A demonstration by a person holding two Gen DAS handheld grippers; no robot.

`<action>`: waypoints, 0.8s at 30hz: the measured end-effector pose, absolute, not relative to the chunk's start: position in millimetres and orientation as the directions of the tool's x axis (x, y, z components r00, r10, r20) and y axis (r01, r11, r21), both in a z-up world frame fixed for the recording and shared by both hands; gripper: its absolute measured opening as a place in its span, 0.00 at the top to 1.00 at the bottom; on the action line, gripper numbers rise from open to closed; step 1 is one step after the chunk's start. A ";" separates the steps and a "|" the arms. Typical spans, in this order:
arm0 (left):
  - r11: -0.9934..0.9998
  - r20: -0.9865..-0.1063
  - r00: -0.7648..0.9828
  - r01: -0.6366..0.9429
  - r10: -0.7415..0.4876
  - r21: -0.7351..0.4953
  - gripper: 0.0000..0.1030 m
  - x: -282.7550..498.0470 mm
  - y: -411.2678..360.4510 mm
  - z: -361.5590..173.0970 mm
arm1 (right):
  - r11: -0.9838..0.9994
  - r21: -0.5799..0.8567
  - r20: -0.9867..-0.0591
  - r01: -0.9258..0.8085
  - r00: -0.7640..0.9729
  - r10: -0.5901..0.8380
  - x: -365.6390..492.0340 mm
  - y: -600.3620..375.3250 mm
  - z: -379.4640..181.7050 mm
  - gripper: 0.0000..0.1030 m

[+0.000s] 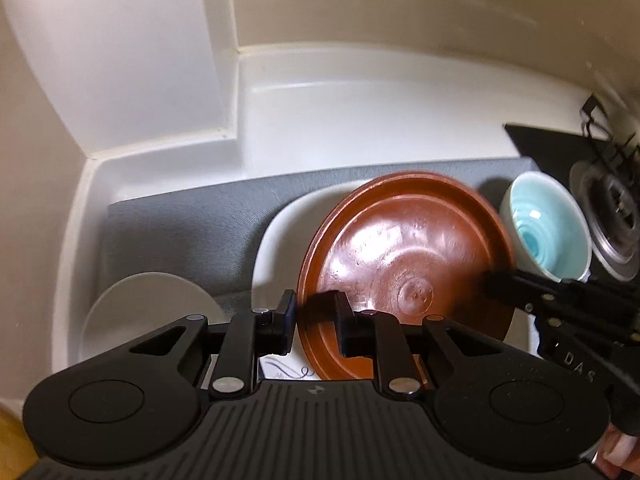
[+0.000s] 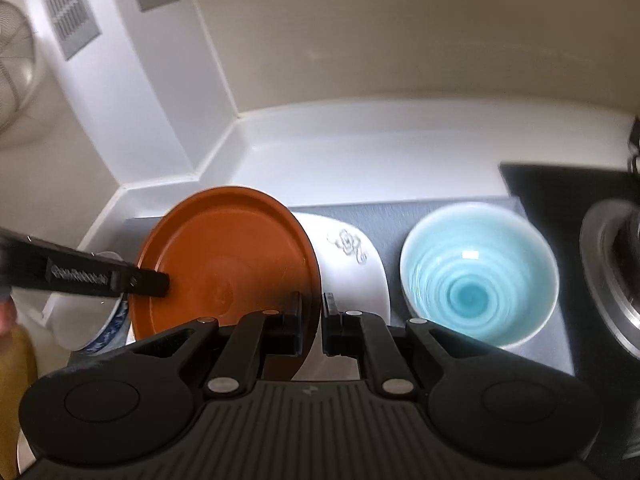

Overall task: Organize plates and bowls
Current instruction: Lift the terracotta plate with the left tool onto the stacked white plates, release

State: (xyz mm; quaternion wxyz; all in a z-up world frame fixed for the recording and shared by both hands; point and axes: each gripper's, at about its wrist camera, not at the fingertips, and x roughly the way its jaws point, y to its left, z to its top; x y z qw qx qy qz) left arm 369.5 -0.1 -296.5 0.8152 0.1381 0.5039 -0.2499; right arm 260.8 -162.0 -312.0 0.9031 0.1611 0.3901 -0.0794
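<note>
A white counter in a corner carries a grey mat. Left gripper and right gripper, both clamped shut, pinch the brown plate rim; teal bowl sits right. "DAS" is legible.

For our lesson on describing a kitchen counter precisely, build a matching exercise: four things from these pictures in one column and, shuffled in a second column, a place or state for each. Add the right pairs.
Things
1. brown plate
2. white plate
3. blue bowl
4. stove burner

Places or states
A. upright on the grey mat, nothing in it
B. gripped at opposite rims by both tongs
C. on the black hob at the far right
D. lying under the lifted dish, with a grey flower drawn on it

Pairs: 1-B, 2-D, 3-A, 4-C
</note>
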 end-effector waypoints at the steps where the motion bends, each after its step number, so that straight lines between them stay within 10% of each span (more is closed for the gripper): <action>1: 0.837 -0.895 0.360 0.547 -0.263 -0.027 0.80 370.9 -1.1 -301.5 | 0.935 0.224 -0.735 0.275 0.677 -0.023 262.8 -162.1 -314.6 0.91; 11: 0.799 -0.902 0.366 0.600 -0.229 0.041 0.81 364.4 -7.7 -327.9 | 0.917 0.231 -0.748 0.326 0.662 -0.047 265.0 -158.8 -334.2 0.86; 13: 0.785 -0.899 0.370 0.618 -0.233 0.051 0.81 360.5 -9.3 -326.2 | 0.915 0.255 -0.735 0.313 0.677 -0.027 260.0 -159.6 -337.3 0.71; 14: 0.785 -0.897 0.365 0.618 -0.249 0.034 0.78 359.2 -6.9 -322.2 | 0.917 0.269 -0.726 0.295 0.688 -0.008 256.1 -159.1 -337.2 0.57; 24: 0.819 -0.842 0.453 0.574 -0.292 0.025 0.34 315.0 55.4 -274.1 | 0.902 0.310 -0.654 0.299 0.756 -0.026 236.3 -166.1 -309.9 0.56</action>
